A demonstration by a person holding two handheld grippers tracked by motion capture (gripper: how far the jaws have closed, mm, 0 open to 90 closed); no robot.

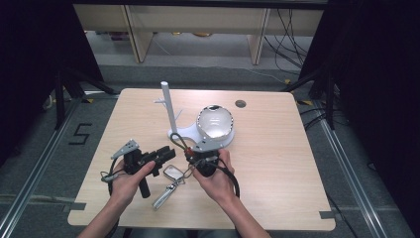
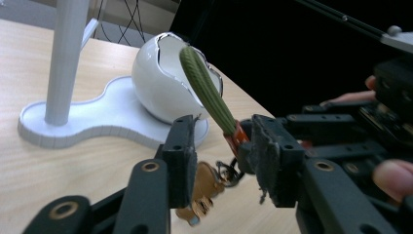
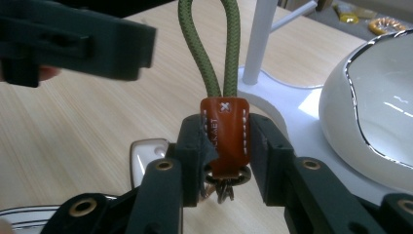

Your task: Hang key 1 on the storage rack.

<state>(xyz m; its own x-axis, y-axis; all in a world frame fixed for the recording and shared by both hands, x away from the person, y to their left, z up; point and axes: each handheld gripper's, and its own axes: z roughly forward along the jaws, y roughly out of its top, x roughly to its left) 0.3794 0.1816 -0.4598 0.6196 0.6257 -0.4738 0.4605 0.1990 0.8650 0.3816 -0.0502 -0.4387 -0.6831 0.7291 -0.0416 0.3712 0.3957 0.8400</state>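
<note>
Two sets of tongs are in my hands over the near half of the desk [image 1: 277,163], and I read them from the left. My left tongs [image 1: 166,156] sit at the left of the high view, their jaws half-wide with nothing pinched. In the left gripper view the green cord loop [image 2: 207,90] rises just beyond their tips, nearer the right-hand jaw, and no pad presses on it.

Next comes the keychain itself. Its silver keys and fob [image 1: 168,186] trail onto the desk between my two hands, while the orange leather tab [image 3: 225,134] sits higher, clamped in my right tongs [image 1: 190,156] — the right gripper view shows both pads squeezing its sides. From that tab the loop stands up and away from me, its long axis leaning toward the white stand [image 1: 185,135].

Farther right and behind are the stand's tall post [image 1: 167,106] and the white egg-shaped bowl [image 1: 214,121] on the same base.

I judge the coming move turns on one relation — the loop lies beyond my right tongs and points at the post, so its open end must be lifted above a peg on that post. The right hand is the nearer one.
</note>
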